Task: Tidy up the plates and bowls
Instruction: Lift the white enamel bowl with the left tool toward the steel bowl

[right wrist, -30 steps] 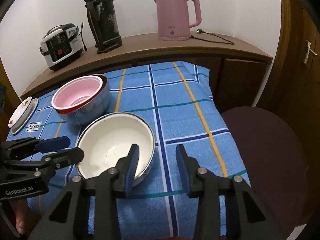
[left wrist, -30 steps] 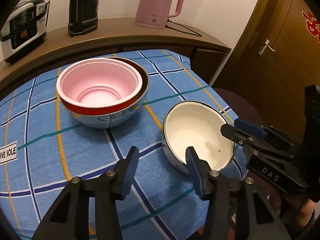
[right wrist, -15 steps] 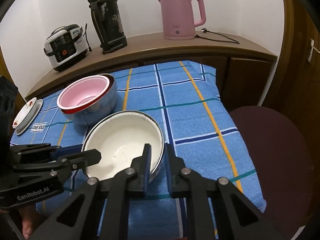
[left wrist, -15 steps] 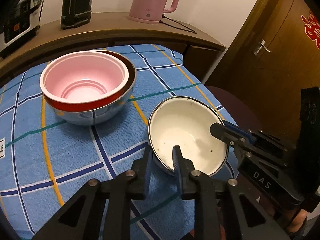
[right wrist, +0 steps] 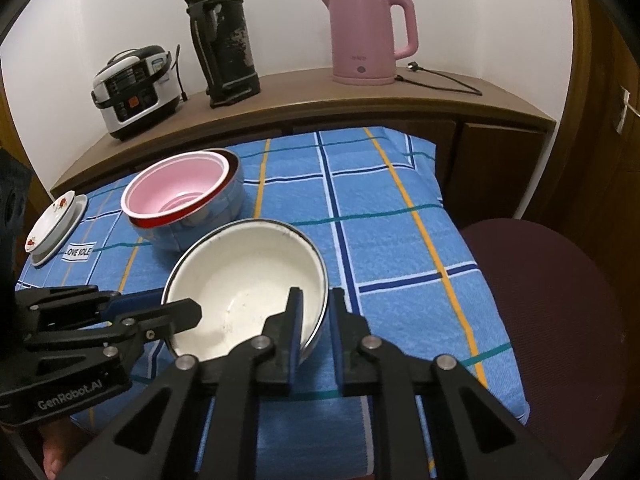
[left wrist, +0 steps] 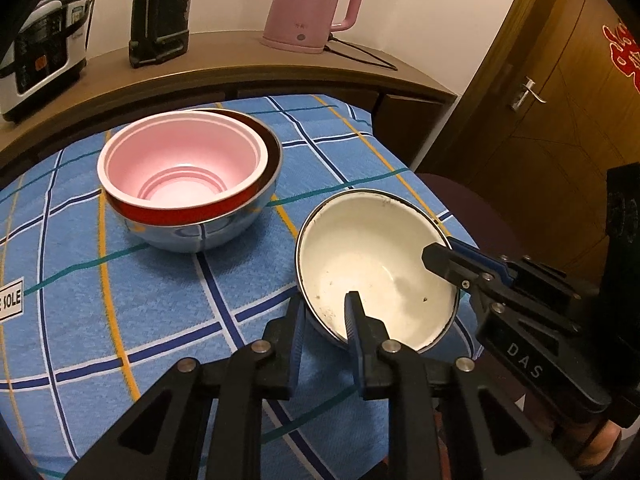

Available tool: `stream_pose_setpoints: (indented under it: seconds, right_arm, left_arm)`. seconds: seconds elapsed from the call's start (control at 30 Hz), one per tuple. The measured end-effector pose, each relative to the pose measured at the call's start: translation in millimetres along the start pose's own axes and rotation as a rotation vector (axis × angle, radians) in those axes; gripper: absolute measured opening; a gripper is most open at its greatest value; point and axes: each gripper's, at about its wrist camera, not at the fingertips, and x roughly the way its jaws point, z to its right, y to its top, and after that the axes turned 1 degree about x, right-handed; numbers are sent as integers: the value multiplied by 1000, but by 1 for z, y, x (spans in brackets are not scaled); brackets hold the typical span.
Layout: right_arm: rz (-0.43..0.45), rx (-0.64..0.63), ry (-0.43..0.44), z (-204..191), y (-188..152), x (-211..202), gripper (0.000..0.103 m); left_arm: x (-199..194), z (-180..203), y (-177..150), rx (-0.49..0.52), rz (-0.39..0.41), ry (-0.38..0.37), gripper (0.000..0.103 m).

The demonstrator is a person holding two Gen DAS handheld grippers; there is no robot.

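Note:
A white enamel bowl [left wrist: 372, 276] [right wrist: 244, 280] with a dark rim sits near the front right of the blue checked tablecloth [left wrist: 120, 300]. My left gripper [left wrist: 326, 304] is shut on its near-left rim, one finger inside and one outside. My right gripper [right wrist: 316, 300] is shut on the opposite rim the same way. Each gripper shows in the other's view: the right gripper [left wrist: 440, 256] and the left gripper [right wrist: 188, 308]. Behind stands a pink bowl [left wrist: 180, 168] [right wrist: 176, 192] nested in a steel bowl [left wrist: 224, 228] [right wrist: 232, 196]. Two small stacked plates [right wrist: 52, 228] lie at the far left.
A wooden sideboard [right wrist: 360, 96] behind the table carries a pink kettle [right wrist: 368, 36], a dark flask [right wrist: 224, 40] and a rice cooker [right wrist: 136, 84]. A maroon chair seat [right wrist: 552, 300] is right of the table edge. A wooden door [left wrist: 560, 100] stands beyond it.
Both grippers stood open about the white bowl's rim a second ago; both have closed onto it. The hands have barely shifted since.

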Motion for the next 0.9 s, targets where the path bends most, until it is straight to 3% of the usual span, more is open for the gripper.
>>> stream_pose_setpoints:
  seconds: [0.9]
  right_arm:
    - [7, -47, 4, -17, 4, -8, 13]
  left_arm:
    - [-16, -4, 1, -7, 40, 35, 22]
